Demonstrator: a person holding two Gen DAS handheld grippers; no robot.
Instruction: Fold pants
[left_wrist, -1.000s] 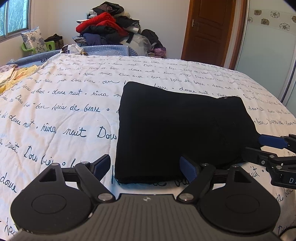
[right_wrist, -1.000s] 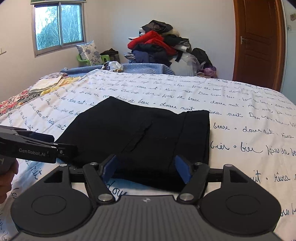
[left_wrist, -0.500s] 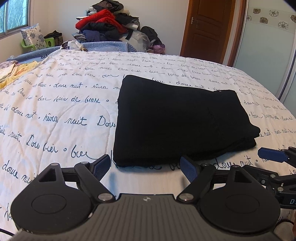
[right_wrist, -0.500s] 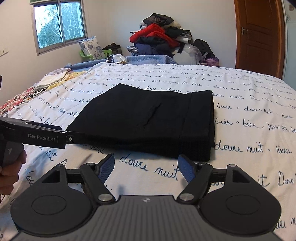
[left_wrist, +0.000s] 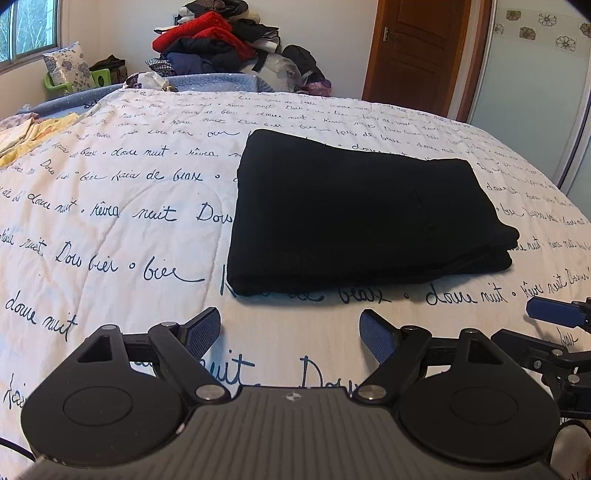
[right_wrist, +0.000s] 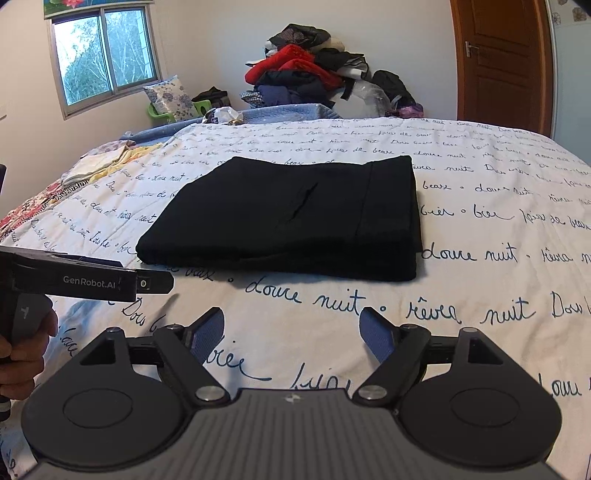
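Black pants (left_wrist: 354, 214) folded flat, frame center, on bed (left_wrist: 110, 221). Left gripper (left_wrist: 290, 332) and right gripper (right_wrist: 291, 328) fingers spread, holding nothing.

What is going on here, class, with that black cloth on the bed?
A person holds a hand-held gripper in each hand over a white quilt with blue script. The black fabric pants lie folded into a flat, layered rectangle on it. The left hand-held gripper and right hand-held gripper are both open, short of the pants and touching nothing. The folding looks done.
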